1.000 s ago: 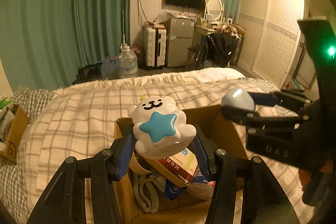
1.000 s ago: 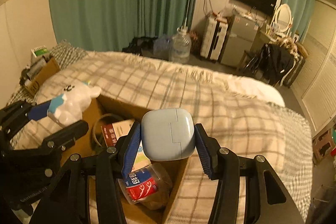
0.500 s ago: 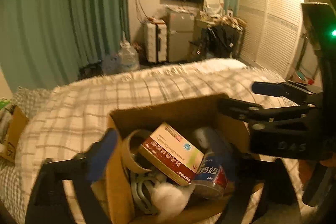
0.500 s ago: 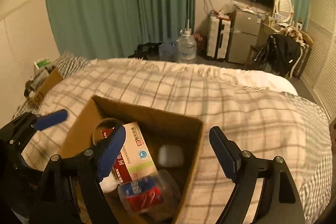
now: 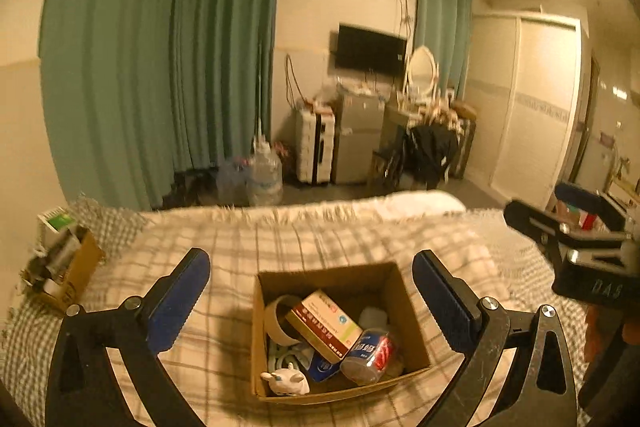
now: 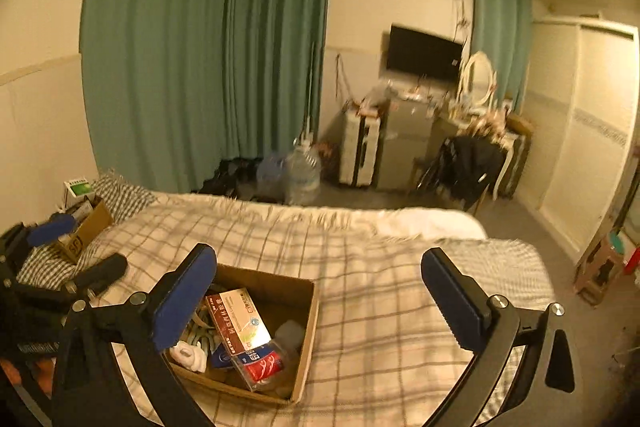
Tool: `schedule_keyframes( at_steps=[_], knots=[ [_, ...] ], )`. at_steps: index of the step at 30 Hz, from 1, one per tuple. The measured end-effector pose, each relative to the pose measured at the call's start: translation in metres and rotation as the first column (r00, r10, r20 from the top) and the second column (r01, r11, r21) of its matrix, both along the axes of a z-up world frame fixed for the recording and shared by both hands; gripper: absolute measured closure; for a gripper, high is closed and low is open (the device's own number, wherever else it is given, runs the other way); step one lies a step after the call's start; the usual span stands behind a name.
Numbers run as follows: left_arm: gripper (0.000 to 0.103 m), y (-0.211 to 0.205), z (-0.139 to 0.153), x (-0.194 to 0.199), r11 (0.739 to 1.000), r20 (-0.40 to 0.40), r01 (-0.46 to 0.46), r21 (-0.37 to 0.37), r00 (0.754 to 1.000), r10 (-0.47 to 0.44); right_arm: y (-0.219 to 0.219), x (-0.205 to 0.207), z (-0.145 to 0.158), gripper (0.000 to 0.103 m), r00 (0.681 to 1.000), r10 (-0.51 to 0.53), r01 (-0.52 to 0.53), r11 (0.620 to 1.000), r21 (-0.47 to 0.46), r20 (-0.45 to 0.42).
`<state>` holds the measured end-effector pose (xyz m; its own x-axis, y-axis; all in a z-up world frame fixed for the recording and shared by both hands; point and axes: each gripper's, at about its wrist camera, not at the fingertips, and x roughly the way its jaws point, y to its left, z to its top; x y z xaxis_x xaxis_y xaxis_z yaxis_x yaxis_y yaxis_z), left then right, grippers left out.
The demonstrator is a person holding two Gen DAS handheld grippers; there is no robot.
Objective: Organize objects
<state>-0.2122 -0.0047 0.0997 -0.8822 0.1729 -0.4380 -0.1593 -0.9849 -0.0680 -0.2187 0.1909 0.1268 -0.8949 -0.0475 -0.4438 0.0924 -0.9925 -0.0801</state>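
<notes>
A brown cardboard box sits on the checked bed. Inside lie a white bear toy, a pale blue case, a red and white carton, a plastic bottle and a tape roll. My left gripper is open and empty, raised above the box. My right gripper is open and empty, raised above the box's right side. Each gripper shows at the edge of the other's view.
A second small cardboard box with items stands by the pillow at the left. Beyond the bed are water jugs, a suitcase, a small fridge and a chair with dark clothes.
Both grippers opened and dropped their loads: the bear toy and the pale blue case now lie in the box. Both grippers then rose and pulled back from the box.
</notes>
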Motion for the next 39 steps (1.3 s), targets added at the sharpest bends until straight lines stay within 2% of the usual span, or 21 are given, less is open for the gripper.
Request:
schedule_keyframes(
  at_steps=[4, 8, 11, 15, 20, 24, 27, 30, 34, 39],
  knots=[
    [0.000, -0.009, 0.022, 0.038, 1.000, -0.078, -0.020, -0.002, 0.997, 0.019, -0.005, 0.045, 0.018, 0.000, 0.998, 0.011, -0.010, 1.000, 0.019, -0.063],
    [0.000, -0.017, 0.029, 0.080, 0.998, -0.168, -0.040, -0.047, 0.985, 0.032, -0.005, 0.096, 0.028, 0.000, 0.990, 0.014, -0.014, 1.000, 0.004, -0.138],
    [0.000, -0.019, 0.026, 0.101, 0.996, -0.208, -0.050, -0.070, 0.978, 0.034, -0.003, 0.126, 0.029, 0.000, 0.986, 0.030, -0.034, 0.999, -0.024, -0.164],
    [0.000, -0.028, 0.012, 0.123, 0.997, -0.218, -0.072, -0.028, 0.974, 0.064, -0.001, 0.159, 0.009, 0.001, 0.981, 0.001, -0.004, 1.000, -0.013, -0.194],
    [0.000, -0.041, -0.018, 0.148, 0.993, -0.252, -0.106, 0.046, 0.961, 0.115, -0.007, 0.172, -0.039, 0.000, 0.979, -0.057, 0.061, 0.998, 0.014, -0.195],
    [0.000, -0.045, -0.053, 0.160, 0.988, -0.251, -0.148, 0.039, 0.956, 0.153, -0.017, 0.172, -0.083, 0.000, 0.975, -0.071, 0.090, 0.993, 0.080, -0.211],
    [0.000, -0.042, -0.080, 0.162, 0.986, -0.241, -0.163, 0.025, 0.957, 0.164, -0.022, 0.167, -0.112, 0.000, 0.980, -0.069, 0.086, 0.993, 0.082, -0.189],
    [0.000, -0.034, -0.104, 0.159, 0.985, -0.210, -0.172, -0.033, 0.964, 0.161, -0.027, 0.162, -0.134, 0.001, 0.983, -0.061, 0.077, 0.993, 0.084, -0.175],
    [0.000, -0.029, -0.120, 0.158, 0.983, -0.175, -0.170, -0.063, 0.972, 0.157, -0.032, 0.162, -0.145, 0.000, 0.985, -0.056, 0.071, 0.994, 0.085, -0.164],
    [0.000, -0.030, -0.119, 0.164, 0.982, -0.178, -0.180, -0.055, 0.970, 0.168, -0.025, 0.160, -0.145, 0.000, 0.985, -0.082, 0.090, 0.995, 0.042, -0.155]
  ],
)
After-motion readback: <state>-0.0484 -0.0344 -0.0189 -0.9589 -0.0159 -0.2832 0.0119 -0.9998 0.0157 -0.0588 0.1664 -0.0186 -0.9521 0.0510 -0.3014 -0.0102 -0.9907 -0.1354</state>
